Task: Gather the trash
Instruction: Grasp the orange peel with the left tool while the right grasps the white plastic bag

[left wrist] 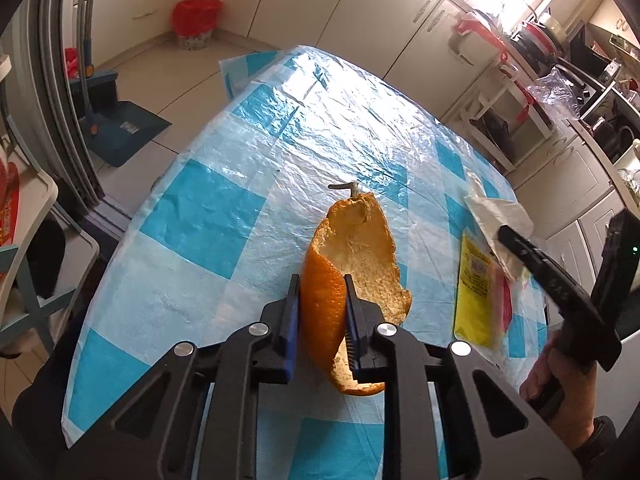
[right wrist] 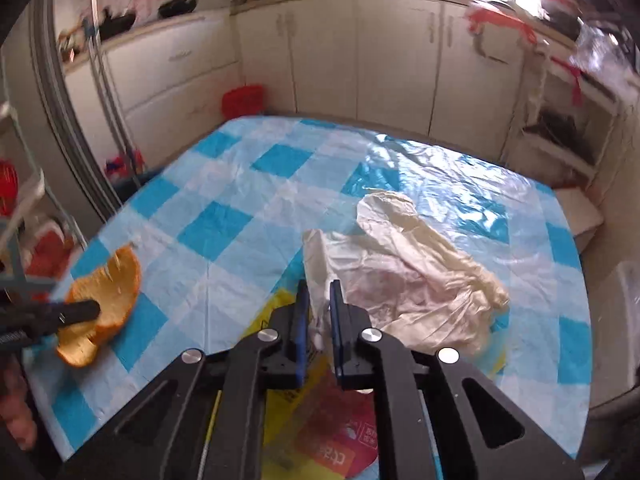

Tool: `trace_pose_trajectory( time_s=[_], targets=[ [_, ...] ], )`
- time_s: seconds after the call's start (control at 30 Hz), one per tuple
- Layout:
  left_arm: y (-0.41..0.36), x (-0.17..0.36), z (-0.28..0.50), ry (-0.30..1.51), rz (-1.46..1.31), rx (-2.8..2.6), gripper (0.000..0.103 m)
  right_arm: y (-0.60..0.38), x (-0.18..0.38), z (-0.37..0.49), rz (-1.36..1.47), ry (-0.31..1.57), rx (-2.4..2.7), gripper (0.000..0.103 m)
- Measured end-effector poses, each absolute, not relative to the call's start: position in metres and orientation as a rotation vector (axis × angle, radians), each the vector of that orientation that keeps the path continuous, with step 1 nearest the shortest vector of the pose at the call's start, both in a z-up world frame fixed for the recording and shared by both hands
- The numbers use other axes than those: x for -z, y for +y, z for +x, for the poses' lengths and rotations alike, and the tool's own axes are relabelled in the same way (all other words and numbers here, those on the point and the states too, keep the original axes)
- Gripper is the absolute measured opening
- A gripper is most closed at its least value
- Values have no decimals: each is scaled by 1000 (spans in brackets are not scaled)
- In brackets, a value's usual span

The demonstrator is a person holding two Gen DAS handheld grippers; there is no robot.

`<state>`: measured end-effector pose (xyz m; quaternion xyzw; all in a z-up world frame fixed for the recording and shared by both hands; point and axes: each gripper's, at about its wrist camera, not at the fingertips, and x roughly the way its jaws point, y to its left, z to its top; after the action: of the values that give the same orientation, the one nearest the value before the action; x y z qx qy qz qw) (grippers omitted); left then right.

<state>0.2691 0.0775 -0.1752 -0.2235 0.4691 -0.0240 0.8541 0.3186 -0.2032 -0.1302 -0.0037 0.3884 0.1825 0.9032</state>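
My left gripper (left wrist: 321, 286) is shut on a large piece of orange peel (left wrist: 352, 256) and holds it over the blue checked table (left wrist: 200, 208). The peel also shows at the left of the right wrist view (right wrist: 108, 284), clamped by the left gripper (right wrist: 86, 312). My right gripper (right wrist: 319, 292) is shut on a crumpled white plastic bag (right wrist: 408, 264), which drapes over the table. The left wrist view shows the right gripper (left wrist: 508, 236) holding that bag (left wrist: 496, 212). A yellow and red wrapper (left wrist: 478, 292) lies flat on the table under the right gripper, also visible in the right wrist view (right wrist: 332, 440).
A red-lined trash bin (left wrist: 195, 22) stands on the floor beyond the table's far end, near the cabinets (left wrist: 360, 8); it shows in the right wrist view (right wrist: 243, 100). A dustpan and broom (left wrist: 120, 128) stand at the left. A rack (left wrist: 508, 92) stands by the counter at right.
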Motion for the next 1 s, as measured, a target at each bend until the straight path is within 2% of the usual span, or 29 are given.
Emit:
trace_pose_trajectory(
  time_s=[0.13,0.33,0.6,0.77,0.83,0.87,0.9,0.93,1.0],
  targets=[
    [79,176,267,981,-484,55,18,-271,104,292,327,684,-404,7],
    [77,174,257,976,-484,59,18,-334,84,239,549,616,-443,7],
    [76,163,242,950,-480,67,15,-376,114,194,954,598,-566,7],
    [75,158,235,951,-465,67,15,-379,121,187,967,634,-545,7],
    [77,159,236,968,-458,65,16,-378,121,187,920,659,-507,14],
    [77,160,237,978,-454,63,16,-377,122,187,901,680,-468,23],
    [77,161,238,985,-448,64,16,-379,127,187,893,693,-438,51],
    [77,162,240,993,-441,64,16,-379,128,187,883,698,-411,61],
    [76,164,243,1011,-433,71,19,-375,131,190,851,710,-391,61]
  ],
)
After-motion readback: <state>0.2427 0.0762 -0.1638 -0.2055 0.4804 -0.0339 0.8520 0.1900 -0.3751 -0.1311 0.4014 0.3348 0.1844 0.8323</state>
